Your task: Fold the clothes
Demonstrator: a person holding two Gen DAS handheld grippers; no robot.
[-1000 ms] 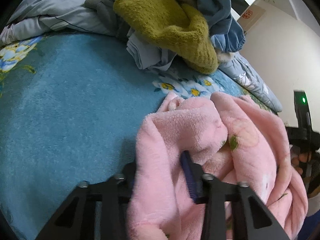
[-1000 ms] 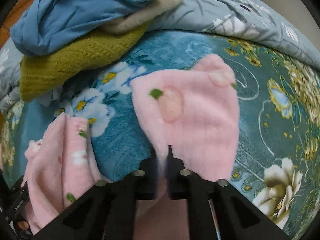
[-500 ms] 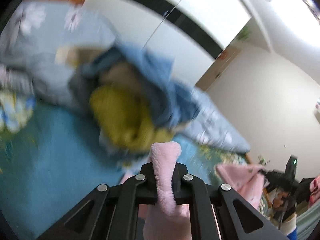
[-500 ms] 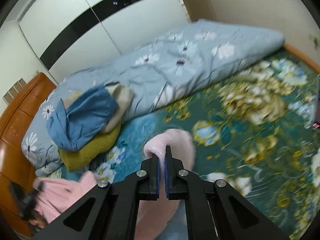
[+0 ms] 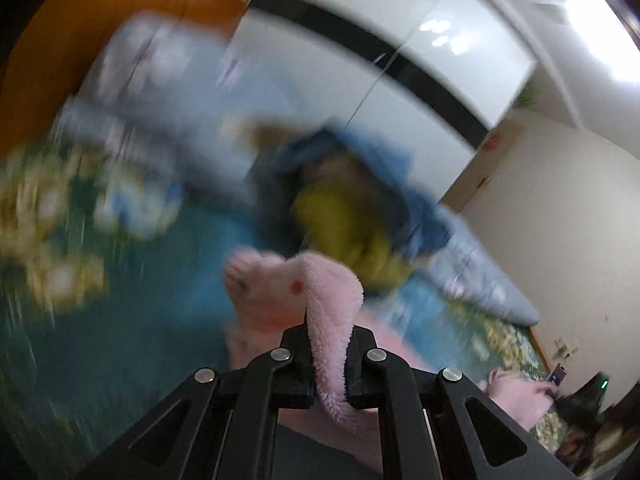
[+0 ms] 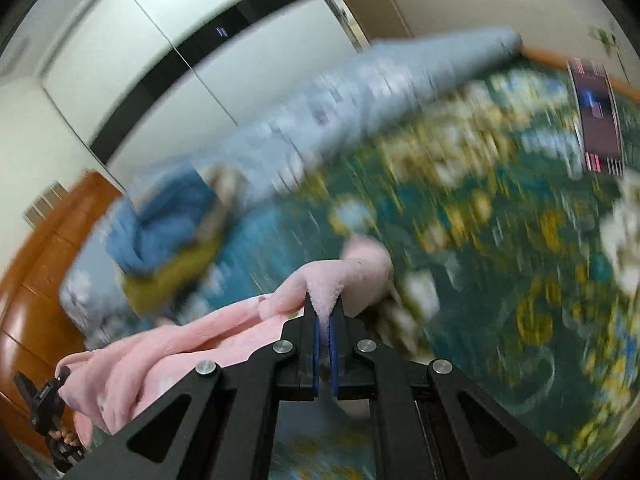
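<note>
A fluffy pink garment (image 5: 320, 304) hangs between both grippers above the bed. My left gripper (image 5: 328, 344) is shut on a thick fold of it. My right gripper (image 6: 324, 312) is shut on another edge of the same pink garment (image 6: 224, 340), which stretches left toward the other gripper (image 6: 44, 396) in the right wrist view. In the left wrist view the right gripper (image 5: 576, 396) shows at the lower right with pink cloth beside it. Both views are motion-blurred.
A pile of clothes, blue (image 5: 384, 160) over mustard yellow (image 5: 340, 220), lies on the teal floral bedspread (image 6: 500, 280). A rolled grey-blue quilt (image 6: 380, 92) lies along the far side. Wooden headboard (image 6: 36, 280) and white wardrobe doors (image 5: 400, 40) stand behind. A phone screen (image 6: 596, 120) stands at the right.
Both grippers have lifted the pink garment off the bed and spread apart. The left gripper, open around the cloth a second ago, has shut on it. Both cameras are swinging fast.
</note>
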